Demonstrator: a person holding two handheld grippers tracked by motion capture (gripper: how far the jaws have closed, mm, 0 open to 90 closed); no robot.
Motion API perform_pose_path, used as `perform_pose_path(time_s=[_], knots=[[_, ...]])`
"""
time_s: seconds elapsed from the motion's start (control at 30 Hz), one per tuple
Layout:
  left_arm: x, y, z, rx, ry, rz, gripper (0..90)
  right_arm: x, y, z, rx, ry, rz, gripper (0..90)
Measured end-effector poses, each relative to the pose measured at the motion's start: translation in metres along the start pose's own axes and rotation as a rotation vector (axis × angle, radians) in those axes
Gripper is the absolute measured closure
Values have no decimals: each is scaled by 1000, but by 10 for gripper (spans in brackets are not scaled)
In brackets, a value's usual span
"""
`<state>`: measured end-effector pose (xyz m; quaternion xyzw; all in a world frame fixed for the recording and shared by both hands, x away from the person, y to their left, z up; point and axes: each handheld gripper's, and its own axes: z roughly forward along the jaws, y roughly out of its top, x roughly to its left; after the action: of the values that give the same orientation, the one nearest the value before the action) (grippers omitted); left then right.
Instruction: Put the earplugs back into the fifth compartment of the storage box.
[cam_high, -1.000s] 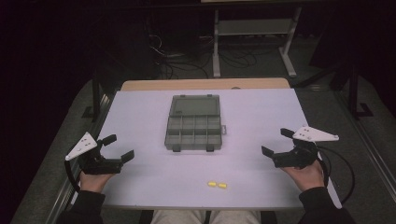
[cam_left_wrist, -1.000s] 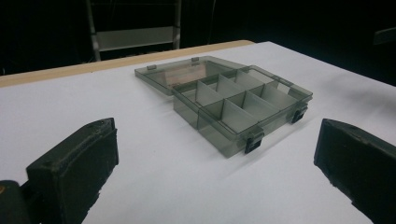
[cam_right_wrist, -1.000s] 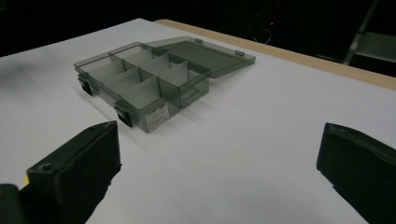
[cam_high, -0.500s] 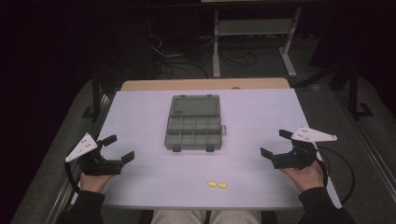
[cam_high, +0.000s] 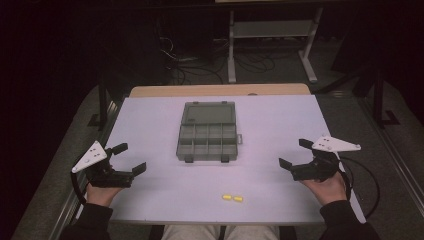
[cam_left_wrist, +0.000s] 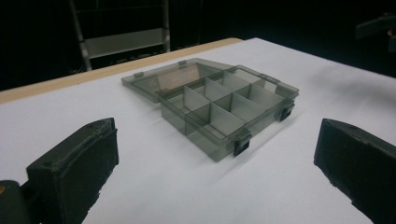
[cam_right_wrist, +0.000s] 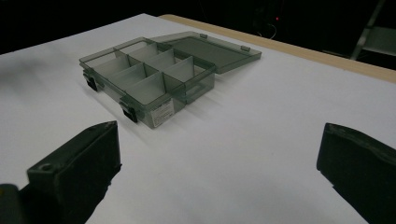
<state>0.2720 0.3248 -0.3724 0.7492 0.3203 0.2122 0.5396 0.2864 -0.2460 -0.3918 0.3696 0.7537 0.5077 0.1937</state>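
A grey see-through compartment box lies in the middle of the white table, its lid folded flat open toward the far side. The box has several empty compartments; the same box shows in the right gripper view. Two small yellow pieces lie side by side near the table's front edge. My left gripper rests at the front left, open and holding nothing. At the front right my right gripper is open and holds nothing too. Both point toward the box.
A wooden strip edges the table's far side. Behind it, in the dark, stand a metal shelf frame and cables on the floor. A cable loops beside my right hand.
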Motion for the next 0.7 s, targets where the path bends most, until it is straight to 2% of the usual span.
perform_pose_path(time_s=[0.23,0.53,0.7], knots=[[-11,13,11,60,-50,73,0,1,1,-2,-4,3,-3,0],[-22,23,28,108,-109,125,0,3,1,-1,0,10,-9,0],[-32,34,40,127,-150,161,0,4,1,-1,5,16,-13,0]])
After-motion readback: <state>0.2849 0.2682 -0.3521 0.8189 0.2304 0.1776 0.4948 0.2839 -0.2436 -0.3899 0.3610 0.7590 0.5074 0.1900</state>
